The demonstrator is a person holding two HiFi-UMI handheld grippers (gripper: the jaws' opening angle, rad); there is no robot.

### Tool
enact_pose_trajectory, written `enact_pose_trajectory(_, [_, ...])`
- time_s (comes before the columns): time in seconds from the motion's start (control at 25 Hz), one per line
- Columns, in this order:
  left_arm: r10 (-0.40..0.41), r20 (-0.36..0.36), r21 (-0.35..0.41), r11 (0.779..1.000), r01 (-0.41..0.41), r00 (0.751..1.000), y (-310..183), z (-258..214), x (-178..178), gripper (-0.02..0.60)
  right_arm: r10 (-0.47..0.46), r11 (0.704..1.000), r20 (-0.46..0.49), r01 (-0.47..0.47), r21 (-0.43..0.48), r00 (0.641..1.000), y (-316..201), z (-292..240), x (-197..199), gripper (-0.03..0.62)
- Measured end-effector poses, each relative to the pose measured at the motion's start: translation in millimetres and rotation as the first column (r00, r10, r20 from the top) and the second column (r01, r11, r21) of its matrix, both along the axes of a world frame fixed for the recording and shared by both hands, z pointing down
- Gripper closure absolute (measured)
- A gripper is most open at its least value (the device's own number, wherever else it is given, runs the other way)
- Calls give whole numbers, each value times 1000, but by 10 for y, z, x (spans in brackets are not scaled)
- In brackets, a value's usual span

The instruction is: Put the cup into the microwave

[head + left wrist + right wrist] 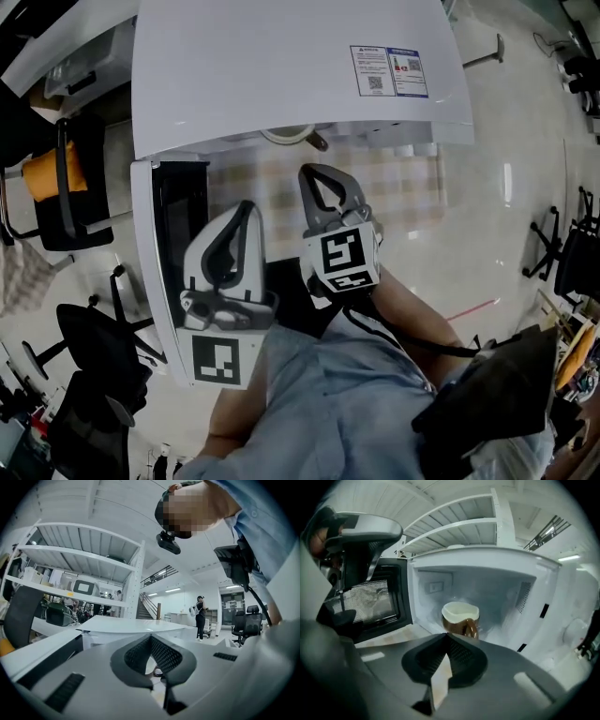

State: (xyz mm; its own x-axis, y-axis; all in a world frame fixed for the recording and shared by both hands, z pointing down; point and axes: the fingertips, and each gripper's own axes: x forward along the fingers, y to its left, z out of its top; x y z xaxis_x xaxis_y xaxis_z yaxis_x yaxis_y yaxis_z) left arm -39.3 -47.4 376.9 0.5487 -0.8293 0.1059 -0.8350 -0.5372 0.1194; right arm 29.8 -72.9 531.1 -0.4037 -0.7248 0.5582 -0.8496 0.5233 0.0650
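A brown cup (461, 619) with a cream inside and a handle stands upright in the white cavity of the microwave (506, 597). In the head view only its rim (291, 136) shows under the microwave's white top (281, 66). My right gripper (446, 637) is shut and empty, its tip a short way in front of the cup, apart from it; the head view shows the right gripper (314, 173) at the opening. My left gripper (247, 208) hangs beside the open door (178, 234), jaws together with nothing in them, and in its own view the left gripper (151, 638) points out into the room.
The microwave door (370, 602) stands swung open to the left with its mesh window facing me. A checked cloth (403, 187) covers the table under the microwave. Office chairs (94, 356) stand at the left. White shelving (84, 555) and a distant standing person (200, 616) are across the room.
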Motion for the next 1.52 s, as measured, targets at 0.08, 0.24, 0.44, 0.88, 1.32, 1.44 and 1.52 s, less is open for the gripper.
enact_pose_trajectory(0.08, [3, 2, -14, 1000, -3, 1000, -53, 100, -15, 577, 18, 999, 11, -18, -37, 1000, -56, 147, -12, 592])
enact_pose_trajectory(0.24, [11, -1, -46, 999, -12, 1000, -162, 237, -44, 577, 49, 995, 6, -48, -83, 999, -171, 354, -35, 592])
enact_pose_trajectory(0.44, [13, -9, -59, 998, -14, 1000, -299, 301, -82, 577, 85, 992, 9, -84, -91, 996, -410, 407, -19, 592])
enact_pose_trajectory(0.88, [31, -32, -53, 998, -33, 999, -444, 230, -63, 577, 103, 989, -1, -102, -107, 995, -729, 417, -14, 592])
enact_pose_trajectory(1.32, [28, -8, -23, 999, -28, 1000, -262, 70, -41, 577, 99, 991, 1, -98, -90, 995, -704, 329, 50, 591])
enact_pose_trajectory(1.44, [33, 1, -3, 999, -33, 999, -128, -42, 18, 577, 82, 993, 3, -82, -85, 997, -476, 193, 70, 591])
enact_pose_trajectory(1.52, [42, 5, 11, 999, -42, 999, -1, -132, 97, 577, 73, 995, 9, -72, -72, 997, -296, 48, 112, 591])
